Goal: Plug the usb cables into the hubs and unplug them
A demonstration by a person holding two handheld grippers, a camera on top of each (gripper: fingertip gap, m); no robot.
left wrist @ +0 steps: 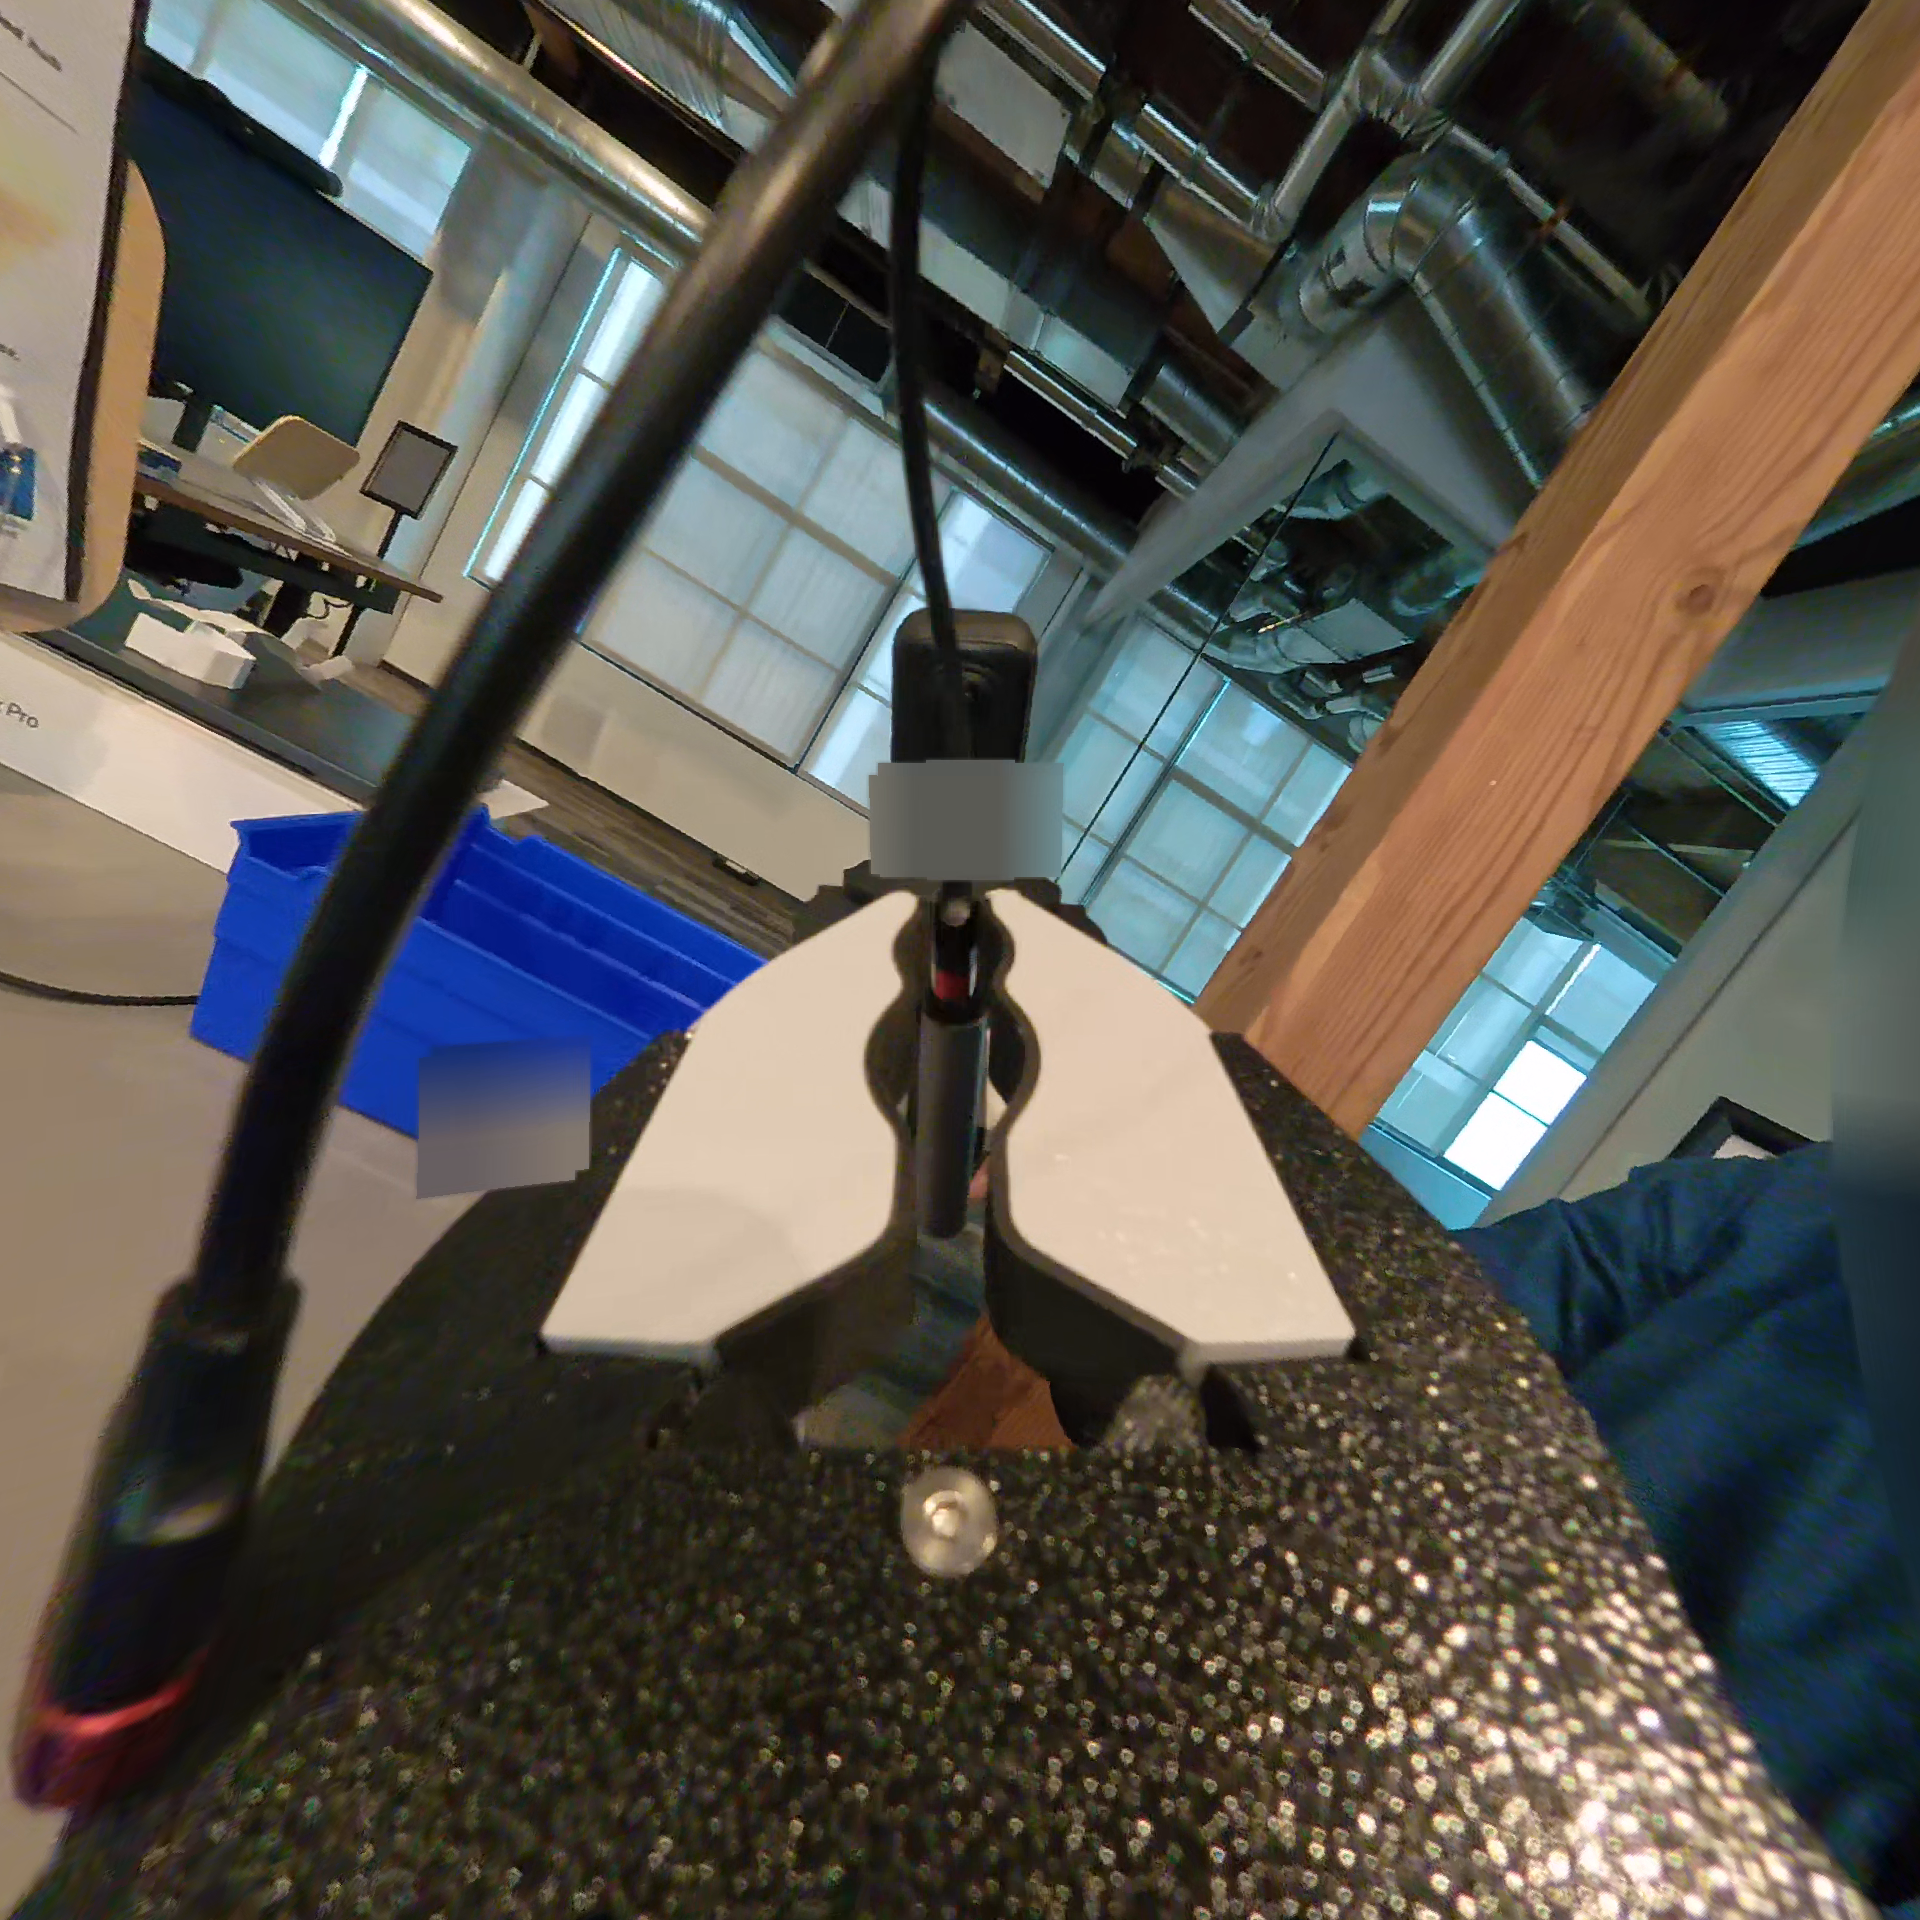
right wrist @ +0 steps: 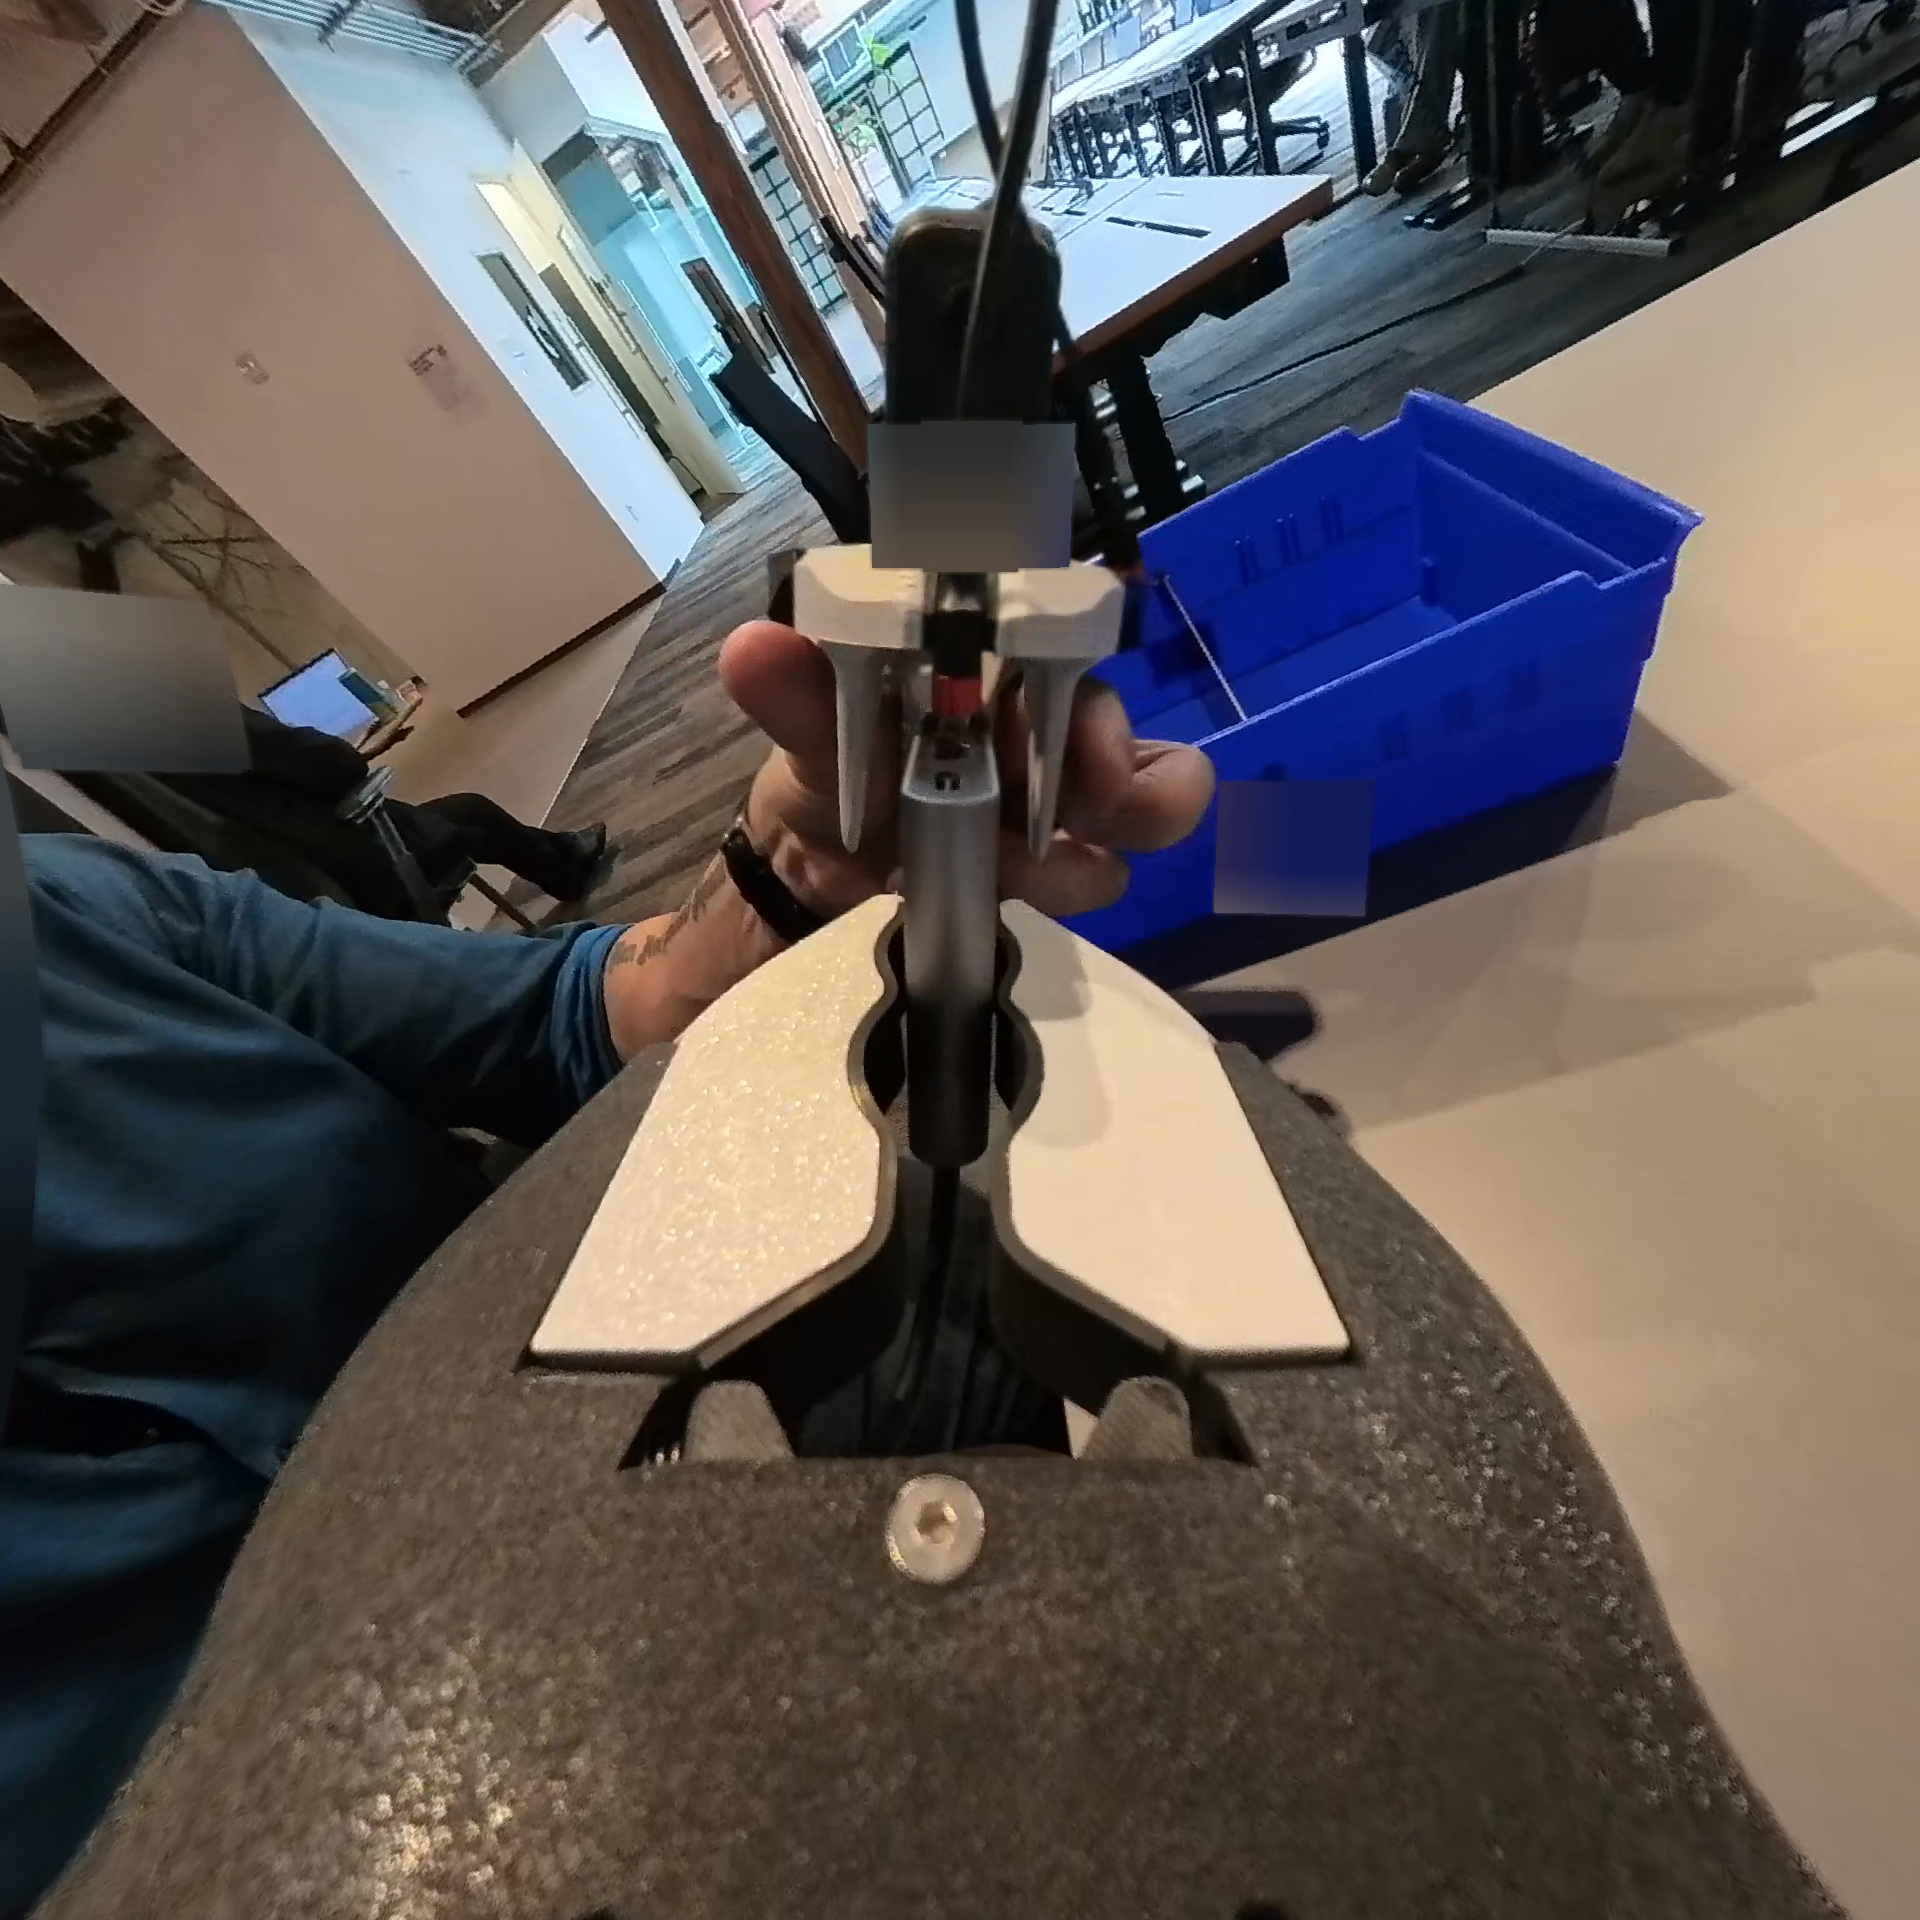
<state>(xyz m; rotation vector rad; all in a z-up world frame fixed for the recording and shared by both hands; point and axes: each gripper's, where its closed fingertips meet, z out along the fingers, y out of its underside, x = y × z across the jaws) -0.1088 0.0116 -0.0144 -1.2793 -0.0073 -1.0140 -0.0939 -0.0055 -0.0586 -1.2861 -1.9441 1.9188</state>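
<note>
- While both grippers face each other in mid-air, the left gripper [left wrist: 948, 940] shows in its own view with its white fingers [left wrist: 790, 1132] drawn nearly together around a slim dark cable plug with a red band [left wrist: 951, 1049] at frame centre.
- Beyond the fingertips, the right gripper's black camera block [left wrist: 961, 691] sits just above centre.
- A thick black cable [left wrist: 499, 665] arcs from top centre to the lower left corner.
- In the right wrist view, the right gripper [right wrist: 948, 940] has its white fingers [right wrist: 748, 1153] closed on a slim grey metal USB hub [right wrist: 948, 935], held upright at centre.
- The hub's far end meets the red-banded plug between the opposite gripper's fingertips [right wrist: 854, 758]; whether it is fully seated cannot be told.
- A bare hand [right wrist: 821, 821] holds that opposite gripper.
- A blue plastic bin [right wrist: 1455, 665] rests on the pale surface [right wrist: 1662, 1143], right of centre.
</note>
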